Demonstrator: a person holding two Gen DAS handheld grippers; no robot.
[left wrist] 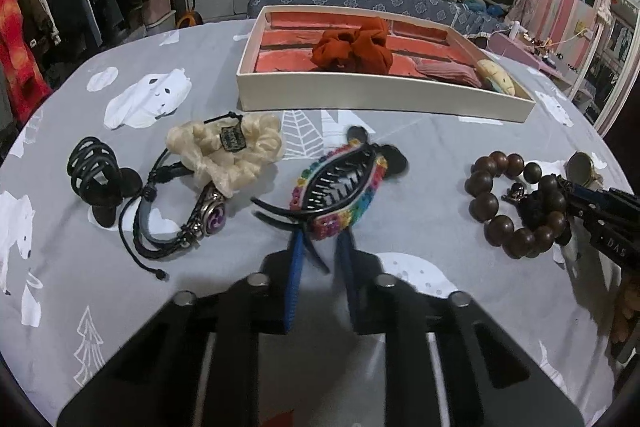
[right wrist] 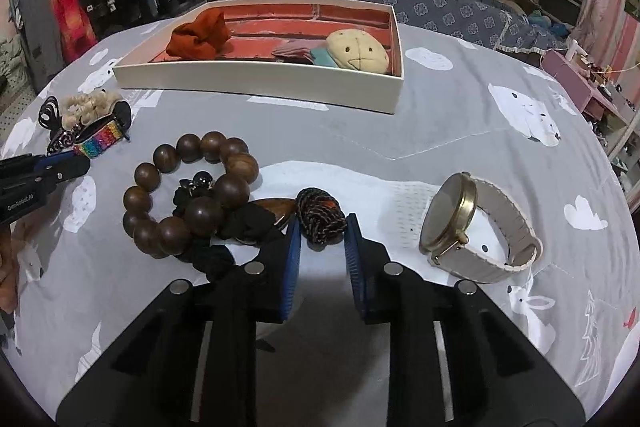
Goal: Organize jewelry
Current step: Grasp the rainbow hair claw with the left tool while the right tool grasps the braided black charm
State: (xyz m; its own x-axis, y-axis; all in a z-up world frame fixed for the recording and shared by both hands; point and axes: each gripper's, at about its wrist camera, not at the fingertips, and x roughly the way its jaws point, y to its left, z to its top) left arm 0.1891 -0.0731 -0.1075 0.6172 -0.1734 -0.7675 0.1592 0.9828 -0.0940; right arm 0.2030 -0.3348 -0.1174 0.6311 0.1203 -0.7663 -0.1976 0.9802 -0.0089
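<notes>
In the left wrist view my left gripper (left wrist: 320, 239) is closed on the near end of a rainbow-beaded black hair claw (left wrist: 340, 187), which looks slightly blurred. In the right wrist view my right gripper (right wrist: 322, 231) has its blue pads on either side of a dark braided band (right wrist: 320, 215) on the cloth, touching or nearly touching it. A wooden bead bracelet (right wrist: 188, 191) lies to its left and a gold watch (right wrist: 476, 227) to its right. The white tray (left wrist: 380, 95) with a red lining stands at the back and holds a rust scrunchie (left wrist: 352, 47) and a plush hair tie (right wrist: 356, 51).
On the grey printed tablecloth to the left lie a cream scrunchie (left wrist: 228, 151), a leather bracelet with a purple charm (left wrist: 192, 219) and a black coil hair tie (left wrist: 94, 171). A black scrunchie (right wrist: 224, 247) lies by the beads. A sofa and a clothes rack stand behind.
</notes>
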